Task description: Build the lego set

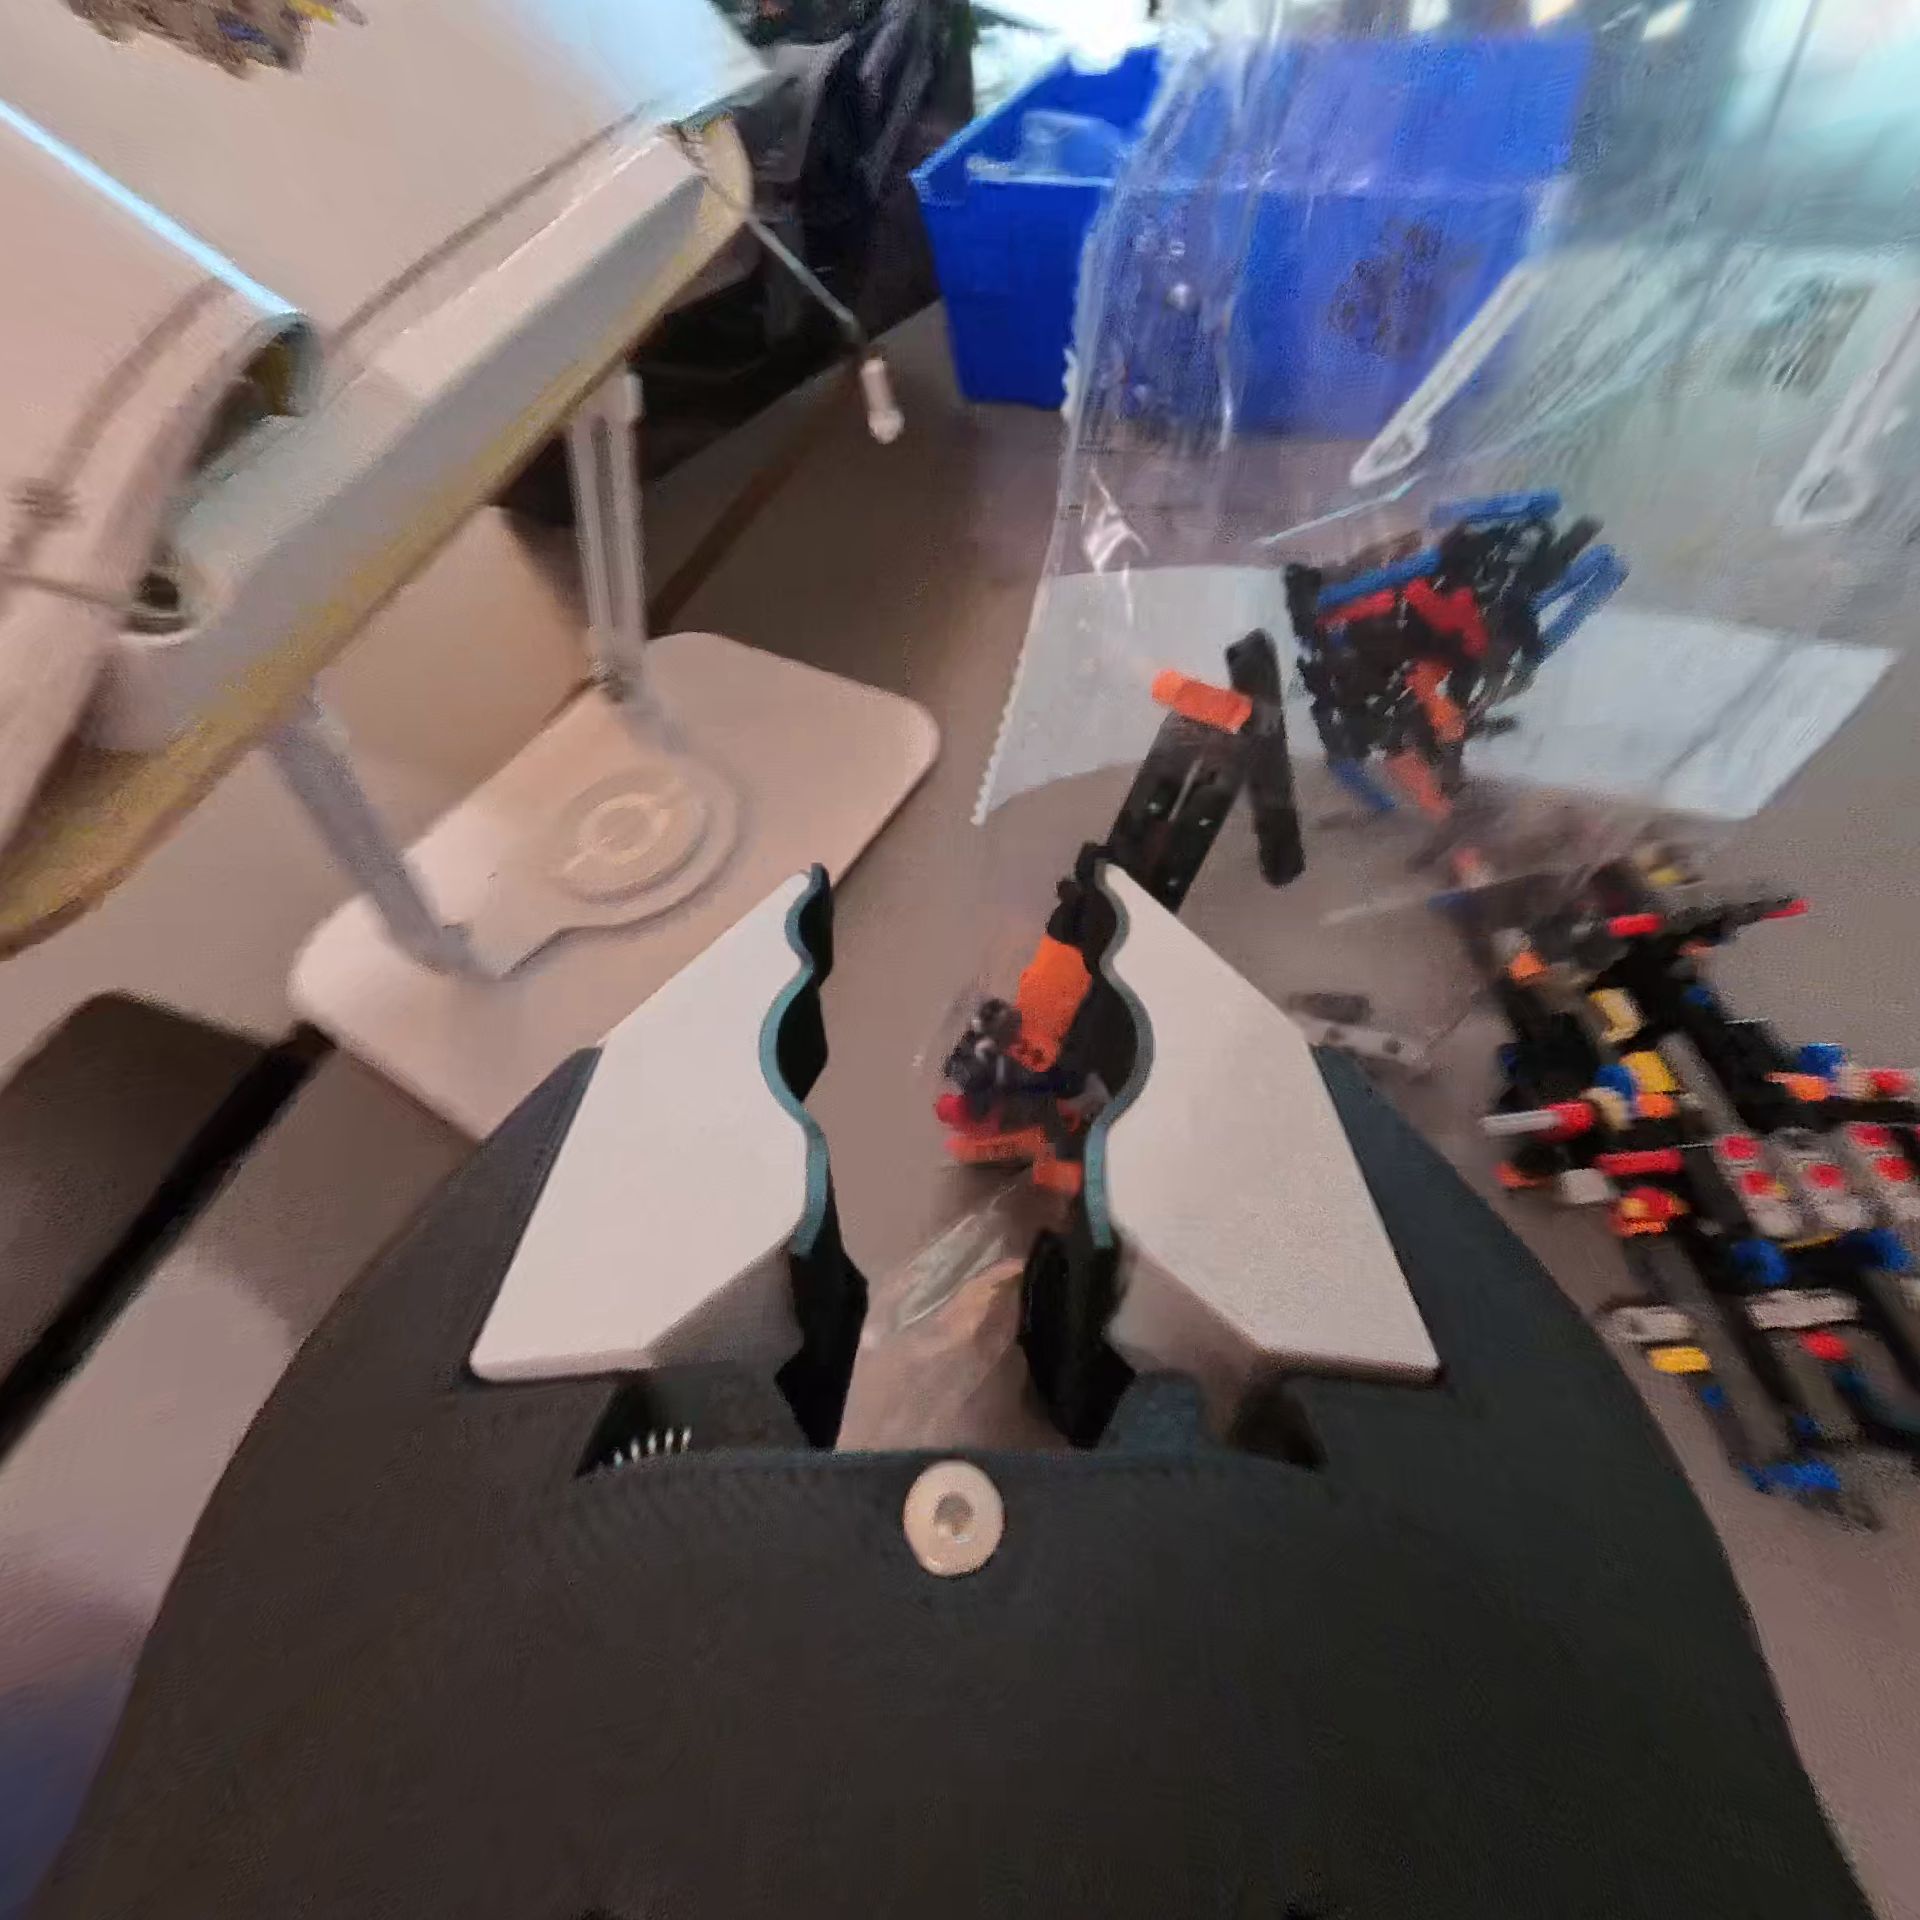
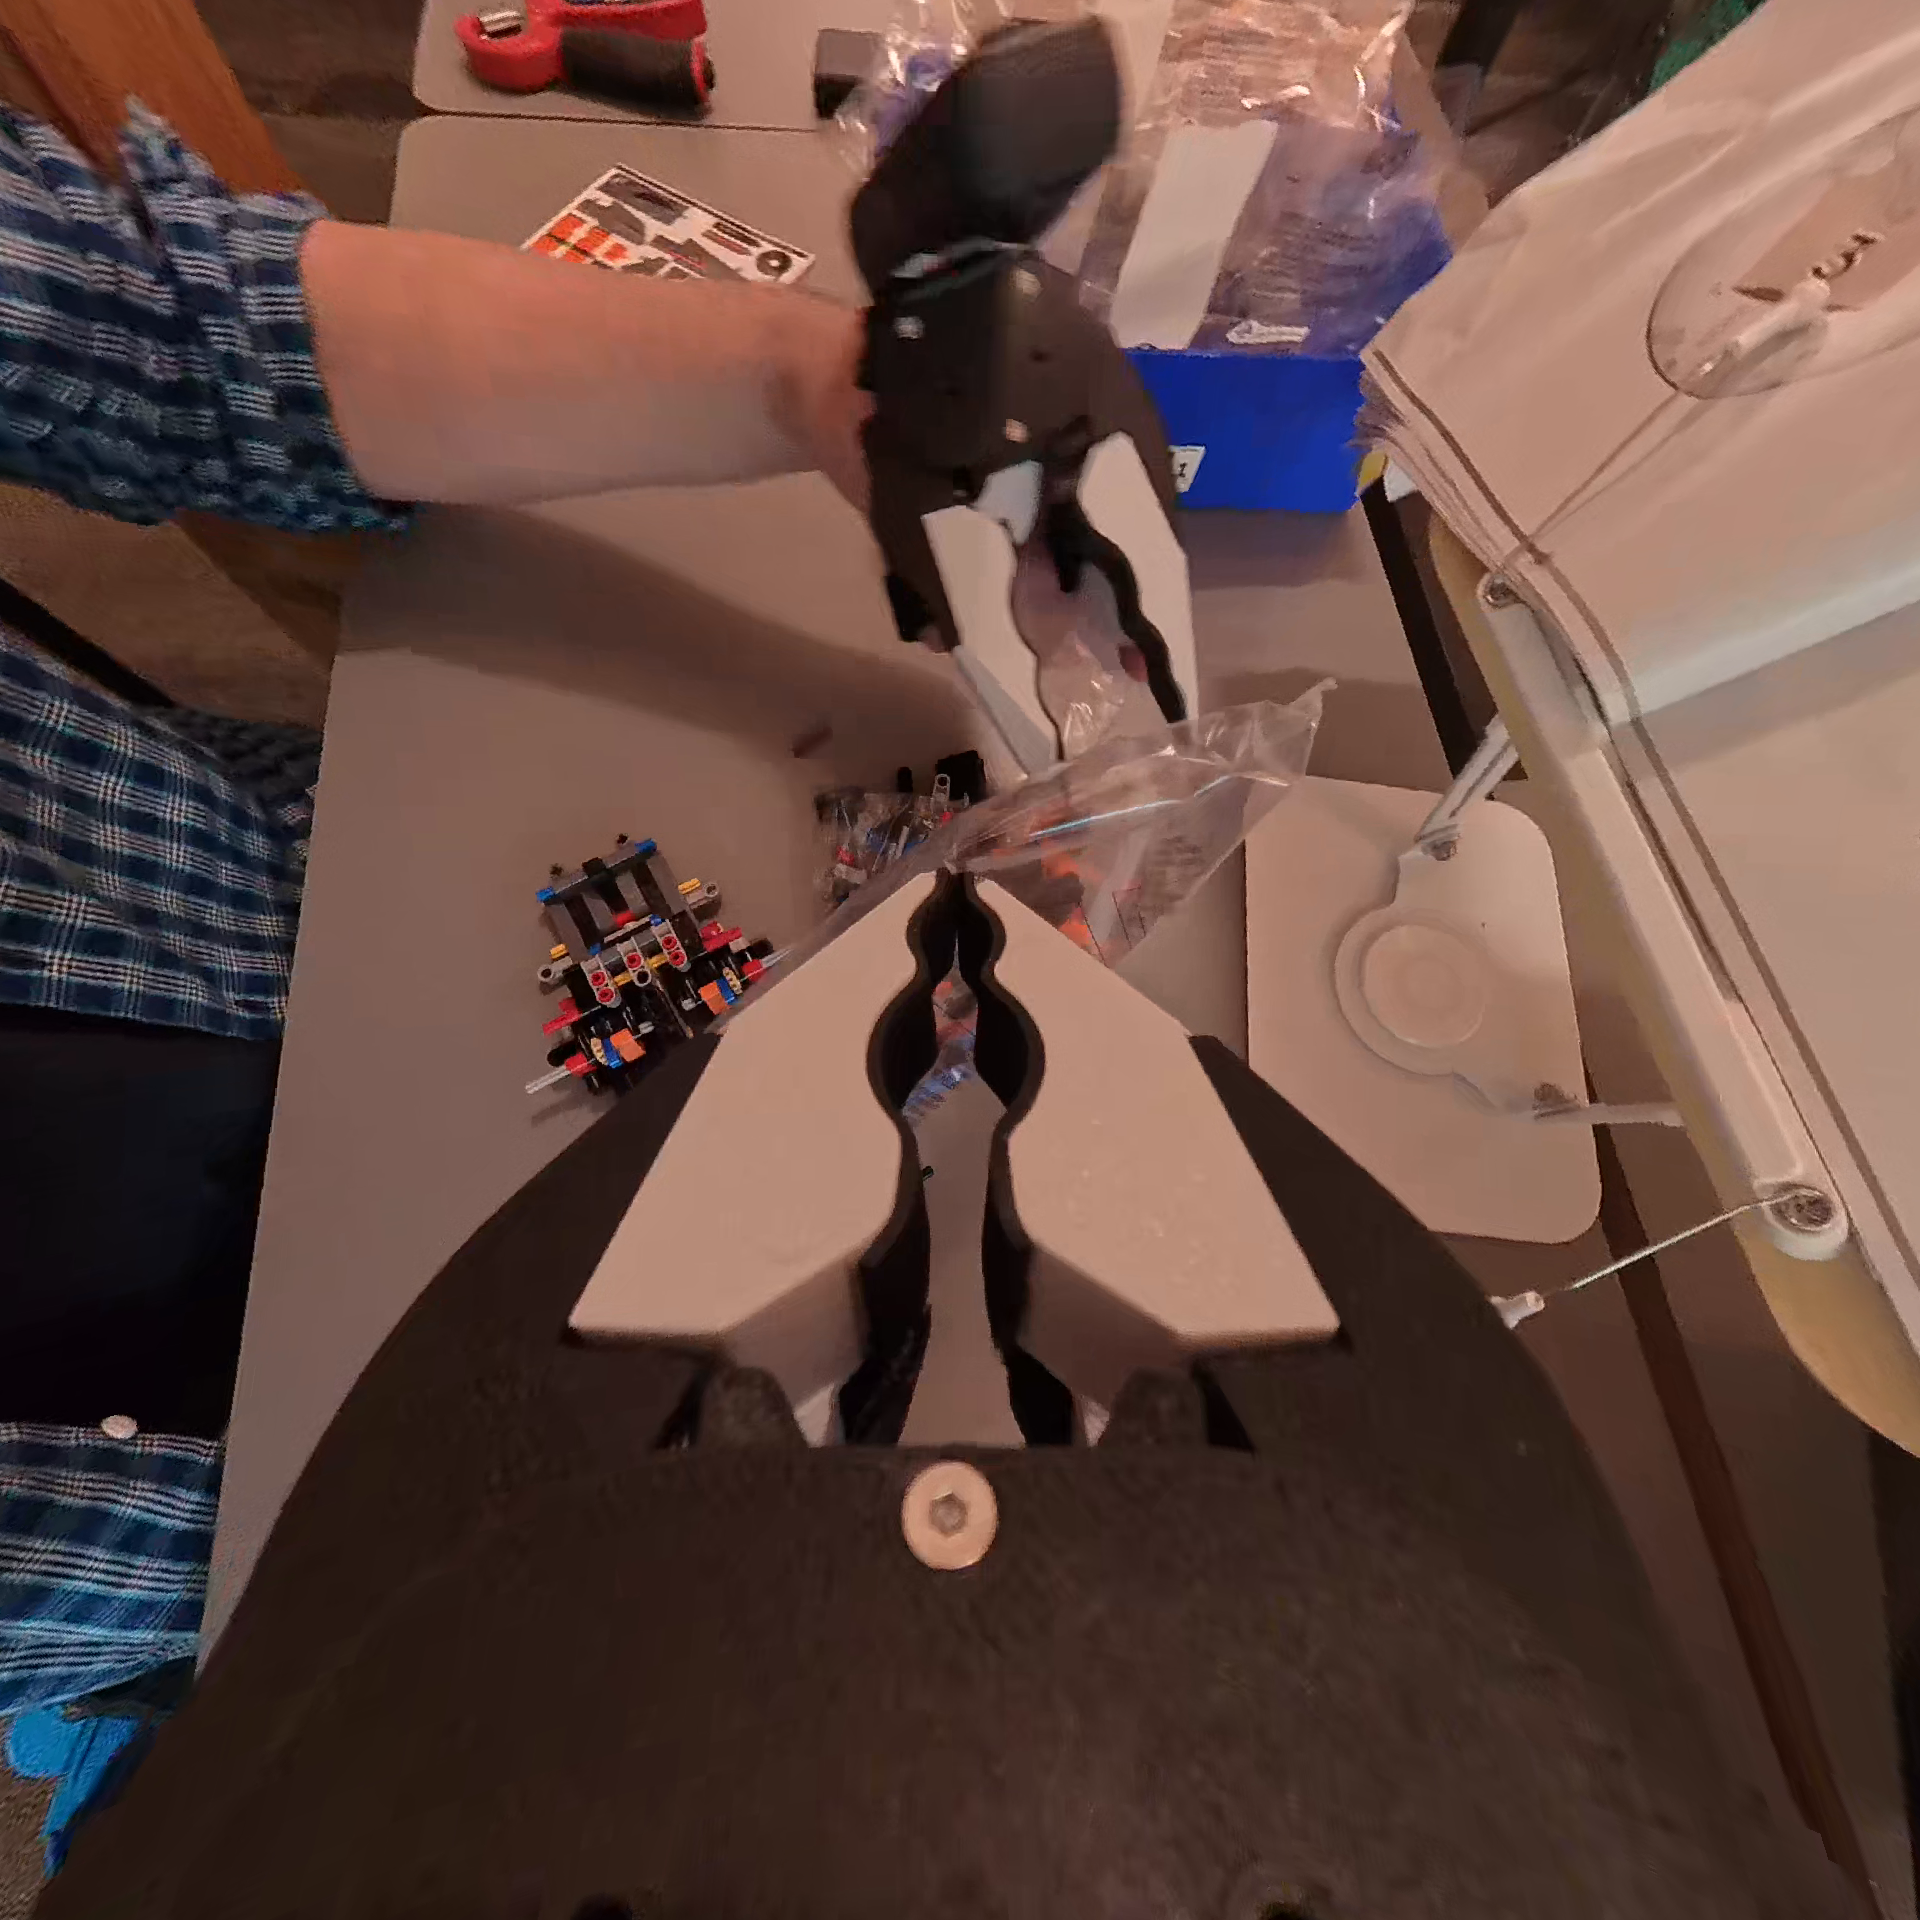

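Observation:
My right gripper [image 2: 961, 883] is shut on the edge of a clear plastic bag [image 2: 1132, 821] and holds it above the table. In the left wrist view the bag [image 1: 1351, 364] hangs at the upper right, with black, blue and red lego pieces [image 1: 1455, 644] at its lower end. My left gripper [image 1: 966, 904] is open over the table; crumpled clear plastic [image 1: 945, 1288] and an orange and black cluster of pieces [image 1: 1029, 1039] show between its fingers. It also shows in the right wrist view [image 2: 1112, 727], just beyond the bag. A partly built lego assembly [image 2: 634, 966] [image 1: 1683, 1122] lies on the table.
An instruction booklet on a white stand [image 2: 1423, 997] [image 1: 623, 831] fills one side. A blue bin [image 2: 1257, 426] [image 1: 1039, 229] stands behind. Loose pieces [image 2: 894, 821] lie beside the bag. A sticker sheet [image 2: 675, 239] and a red tool [image 2: 592, 42] lie farther back. A person's forearm [image 2: 571, 374] reaches across. The tips of one gripper are about 15 cm away from the tips of the other. The partly built lego assembly [image 2: 634, 966] lies around 20 cm away from my left fingertips. Look for it in the left wrist view [image 1: 1823, 1164] too.

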### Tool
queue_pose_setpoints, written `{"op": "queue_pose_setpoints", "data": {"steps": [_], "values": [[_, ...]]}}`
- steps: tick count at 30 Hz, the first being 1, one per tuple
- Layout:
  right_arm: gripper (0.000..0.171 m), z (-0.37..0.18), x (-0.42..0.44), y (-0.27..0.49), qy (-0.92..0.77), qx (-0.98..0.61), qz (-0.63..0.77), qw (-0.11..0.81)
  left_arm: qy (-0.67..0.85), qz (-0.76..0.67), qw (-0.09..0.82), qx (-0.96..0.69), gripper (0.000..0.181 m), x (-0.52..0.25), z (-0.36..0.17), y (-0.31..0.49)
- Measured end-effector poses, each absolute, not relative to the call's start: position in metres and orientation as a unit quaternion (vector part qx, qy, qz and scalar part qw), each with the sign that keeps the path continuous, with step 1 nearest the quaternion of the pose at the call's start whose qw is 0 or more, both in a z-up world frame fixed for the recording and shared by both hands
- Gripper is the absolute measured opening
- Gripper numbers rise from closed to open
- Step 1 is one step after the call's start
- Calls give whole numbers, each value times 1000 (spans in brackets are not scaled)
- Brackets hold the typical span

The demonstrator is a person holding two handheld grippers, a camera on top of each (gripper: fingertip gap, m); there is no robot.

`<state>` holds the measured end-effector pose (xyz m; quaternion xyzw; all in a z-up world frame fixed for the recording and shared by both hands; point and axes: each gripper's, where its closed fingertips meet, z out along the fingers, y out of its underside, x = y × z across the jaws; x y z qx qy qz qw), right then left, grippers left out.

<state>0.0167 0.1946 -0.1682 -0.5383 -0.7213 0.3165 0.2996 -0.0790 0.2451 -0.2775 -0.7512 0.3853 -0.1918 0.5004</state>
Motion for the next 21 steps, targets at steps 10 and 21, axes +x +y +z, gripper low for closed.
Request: {"op": "queue_pose_setpoints", "data": {"steps": [10,21], "values": [[0,-171,30,189,-728,-516,334,303,407,-318,433,-739,2,-47,-302,255],[0,-166,42,192,-719,-516,348,309,411,-295,479,-718,0,-46,-288,259]]}}
